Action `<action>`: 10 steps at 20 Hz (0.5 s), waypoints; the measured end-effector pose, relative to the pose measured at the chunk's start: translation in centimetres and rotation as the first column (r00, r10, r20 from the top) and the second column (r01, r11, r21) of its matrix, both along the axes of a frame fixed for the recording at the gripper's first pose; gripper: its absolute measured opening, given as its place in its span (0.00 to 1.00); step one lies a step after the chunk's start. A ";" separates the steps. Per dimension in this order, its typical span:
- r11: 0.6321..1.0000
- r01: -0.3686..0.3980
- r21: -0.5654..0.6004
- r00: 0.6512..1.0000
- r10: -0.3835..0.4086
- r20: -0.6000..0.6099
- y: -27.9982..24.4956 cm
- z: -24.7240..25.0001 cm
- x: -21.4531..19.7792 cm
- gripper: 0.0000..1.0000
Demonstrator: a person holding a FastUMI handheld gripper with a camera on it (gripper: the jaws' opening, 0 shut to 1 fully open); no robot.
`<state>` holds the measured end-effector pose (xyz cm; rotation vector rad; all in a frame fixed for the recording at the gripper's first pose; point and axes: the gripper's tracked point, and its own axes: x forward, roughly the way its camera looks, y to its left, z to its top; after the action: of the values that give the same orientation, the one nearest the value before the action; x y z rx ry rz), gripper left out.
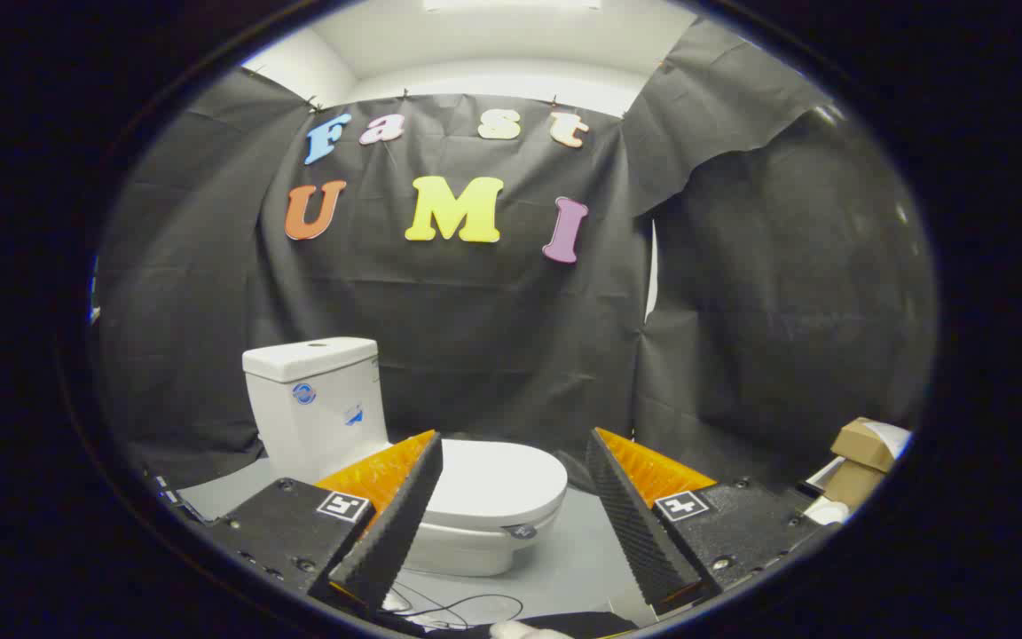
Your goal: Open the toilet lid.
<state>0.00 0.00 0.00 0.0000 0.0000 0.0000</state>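
Note:
A small white toilet (440, 461) stands on the grey floor, its tank (316, 399) to the left against the black cloth wall. Its white lid (498, 479) lies flat and closed over the bowl, the rounded front end pointing right. My gripper (515, 439) hangs above and in front of the toilet, open wide, with nothing between its fingers. The left finger (396, 524) overlaps the lid's near left side in the view; the right finger (631, 524) stands off to the right of the bowl. The lid's front edge shows in the gap between them.
Black cloth walls close in behind and on the right. Brown cardboard boxes (861, 457) sit on the floor at the far right. Thin dark cables (449, 608) trail over the grey floor (564, 559) just below the fingers.

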 end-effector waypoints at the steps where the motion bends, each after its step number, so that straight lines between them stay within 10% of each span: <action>1: 1.000 -0.002 0.000 1.000 0.002 -0.004 0.2 -0.2 0.0 1.00; 10: 1.000 -0.014 0.016 1.000 0.014 -0.010 0.7 0.4 -0.3 1.00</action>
<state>-0.31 0.69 0.41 0.0164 0.0100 0.0142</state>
